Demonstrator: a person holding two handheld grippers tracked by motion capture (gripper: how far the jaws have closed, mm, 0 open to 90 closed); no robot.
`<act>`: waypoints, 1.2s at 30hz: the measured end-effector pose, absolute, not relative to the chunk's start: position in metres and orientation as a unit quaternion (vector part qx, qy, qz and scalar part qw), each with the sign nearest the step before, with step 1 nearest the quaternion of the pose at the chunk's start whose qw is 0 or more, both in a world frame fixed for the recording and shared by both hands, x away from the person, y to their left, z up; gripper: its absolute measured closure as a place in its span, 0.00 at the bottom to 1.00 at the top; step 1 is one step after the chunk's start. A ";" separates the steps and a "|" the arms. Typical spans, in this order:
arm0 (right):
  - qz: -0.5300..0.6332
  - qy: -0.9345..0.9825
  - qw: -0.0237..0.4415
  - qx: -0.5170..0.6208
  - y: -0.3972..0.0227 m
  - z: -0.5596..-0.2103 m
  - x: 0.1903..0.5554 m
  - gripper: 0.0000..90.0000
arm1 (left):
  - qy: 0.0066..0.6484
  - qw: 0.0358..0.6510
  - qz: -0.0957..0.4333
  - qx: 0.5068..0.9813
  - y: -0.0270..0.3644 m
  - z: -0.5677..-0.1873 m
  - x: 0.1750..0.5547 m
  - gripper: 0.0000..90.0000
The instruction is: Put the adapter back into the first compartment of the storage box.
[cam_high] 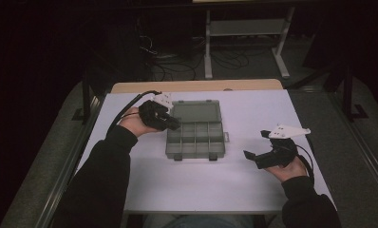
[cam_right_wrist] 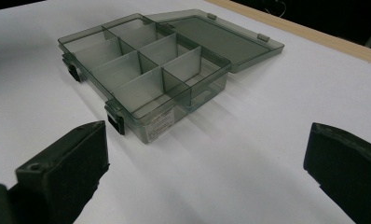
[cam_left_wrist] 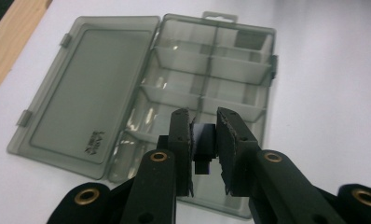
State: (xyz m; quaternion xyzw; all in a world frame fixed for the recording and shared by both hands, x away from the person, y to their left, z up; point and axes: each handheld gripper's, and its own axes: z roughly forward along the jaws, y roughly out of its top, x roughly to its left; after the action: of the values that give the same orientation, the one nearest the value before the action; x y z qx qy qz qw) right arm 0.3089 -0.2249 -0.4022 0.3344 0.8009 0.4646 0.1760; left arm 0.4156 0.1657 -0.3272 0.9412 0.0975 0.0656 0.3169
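Observation:
A smoky grey clear organiser box (cam_high: 195, 140) lies open at the table's middle, its lid (cam_high: 196, 111) flat behind it and its compartments showing nothing inside. My left gripper (cam_high: 173, 125) hovers at the box's left edge. In the left gripper view its jaws (cam_left_wrist: 203, 116) are shut on a small dark block (cam_left_wrist: 203, 142) above the near compartments of the box (cam_left_wrist: 211, 70). My right gripper (cam_high: 255, 145) rests to the right of the box, open, with nothing between its jaws (cam_right_wrist: 206, 135). The box (cam_right_wrist: 141, 70) lies ahead of it, a little to the left.
The white table top (cam_high: 225, 190) has bare room in front of and to the right of the box. A wooden strip (cam_high: 196, 86) runs along the far edge. A metal frame stand (cam_high: 244, 28) and cables stand on the dark floor beyond.

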 end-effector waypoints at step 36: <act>0.462 0.803 0.169 0.337 -0.226 -0.403 0.309 0.00 | 0.118 0.288 0.061 0.948 0.161 -0.372 0.450 0.85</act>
State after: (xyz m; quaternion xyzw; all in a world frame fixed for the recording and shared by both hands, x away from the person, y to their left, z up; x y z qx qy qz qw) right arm 0.3089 -0.2258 -0.4033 0.3374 0.8027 0.4619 0.1687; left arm 0.4500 0.1610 -0.3722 0.9483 0.1180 0.0606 0.2882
